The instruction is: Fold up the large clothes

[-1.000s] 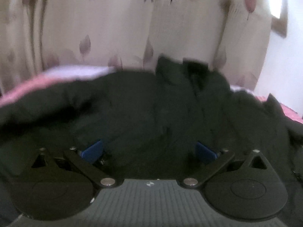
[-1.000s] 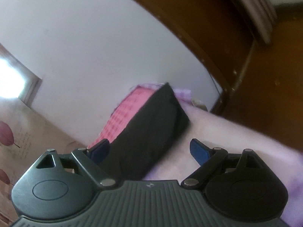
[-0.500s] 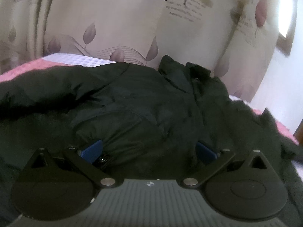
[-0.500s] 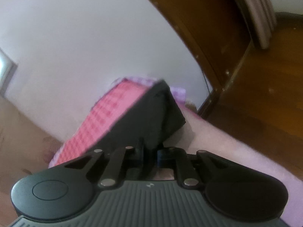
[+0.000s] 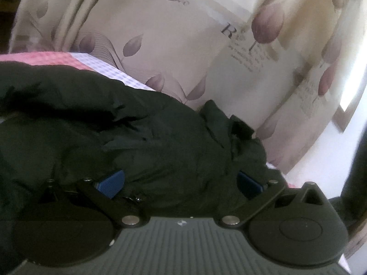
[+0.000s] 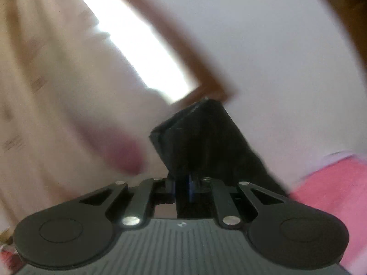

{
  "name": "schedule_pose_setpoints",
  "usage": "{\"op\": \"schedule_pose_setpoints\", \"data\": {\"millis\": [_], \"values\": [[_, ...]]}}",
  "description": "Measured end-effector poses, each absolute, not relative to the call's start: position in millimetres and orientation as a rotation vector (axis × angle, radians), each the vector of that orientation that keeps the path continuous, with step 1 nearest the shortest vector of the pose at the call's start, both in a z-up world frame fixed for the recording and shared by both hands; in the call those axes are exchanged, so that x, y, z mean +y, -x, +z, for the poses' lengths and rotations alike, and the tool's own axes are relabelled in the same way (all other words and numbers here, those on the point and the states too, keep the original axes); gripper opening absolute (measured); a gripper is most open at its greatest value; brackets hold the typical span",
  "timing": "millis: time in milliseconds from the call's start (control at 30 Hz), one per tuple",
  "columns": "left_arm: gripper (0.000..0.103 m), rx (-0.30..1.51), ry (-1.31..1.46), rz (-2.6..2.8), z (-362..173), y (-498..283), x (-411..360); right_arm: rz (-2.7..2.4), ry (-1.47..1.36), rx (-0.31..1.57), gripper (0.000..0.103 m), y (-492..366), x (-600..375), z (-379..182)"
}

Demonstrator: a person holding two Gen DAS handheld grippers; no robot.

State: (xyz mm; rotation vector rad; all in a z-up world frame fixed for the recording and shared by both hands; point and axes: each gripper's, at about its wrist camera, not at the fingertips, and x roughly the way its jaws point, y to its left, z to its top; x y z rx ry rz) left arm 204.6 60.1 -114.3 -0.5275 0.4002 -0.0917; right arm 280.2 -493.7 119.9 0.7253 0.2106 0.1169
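Note:
A large black jacket [image 5: 137, 137] lies rumpled on the bed and fills the lower left wrist view, its collar [image 5: 238, 126] toward the curtain. My left gripper [image 5: 179, 183] is low over it with its blue pads [image 5: 110, 183] far apart and jacket fabric bulging between them. In the right wrist view my right gripper [image 6: 182, 188] is shut on a folded black end of the jacket [image 6: 206, 137], held up in the air in front of the wall. That view is blurred by motion.
The bed has a pink and lilac checked cover [image 5: 34, 56] [image 6: 332, 183]. A cream curtain with leaf print [image 5: 183, 45] hangs close behind the bed. A bright window with a brown frame [image 6: 137, 45] sits to the right of it. A dark strip [image 5: 357, 160] crosses the left wrist view's right edge.
My right gripper closed on the black end of the jacket and swung it up off the bed toward the window. My left gripper rolled and slid a little over the jacket, jaws unchanged.

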Motion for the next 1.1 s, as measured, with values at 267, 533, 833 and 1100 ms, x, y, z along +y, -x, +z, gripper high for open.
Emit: {"op": "schedule_pose_setpoints", "data": {"millis": [267,533,833,1100], "values": [[0.103,0.345,0.613,-0.088,-116,-196,74,0.394,-0.681,0.337,0.010,-336,-321,86],[0.103,0.325,0.650,-0.098,-118,-194,80,0.487,-0.666,0.535,0.010,-355,-216,-1],[0.103,0.313,0.676,-0.100,-119,-193,82,0.547,-0.530,0.667,0.010,-361,-153,-52],[0.103,0.308,0.685,-0.098,-119,-193,82,0.600,-0.361,0.721,0.012,-350,-128,-68]]}}
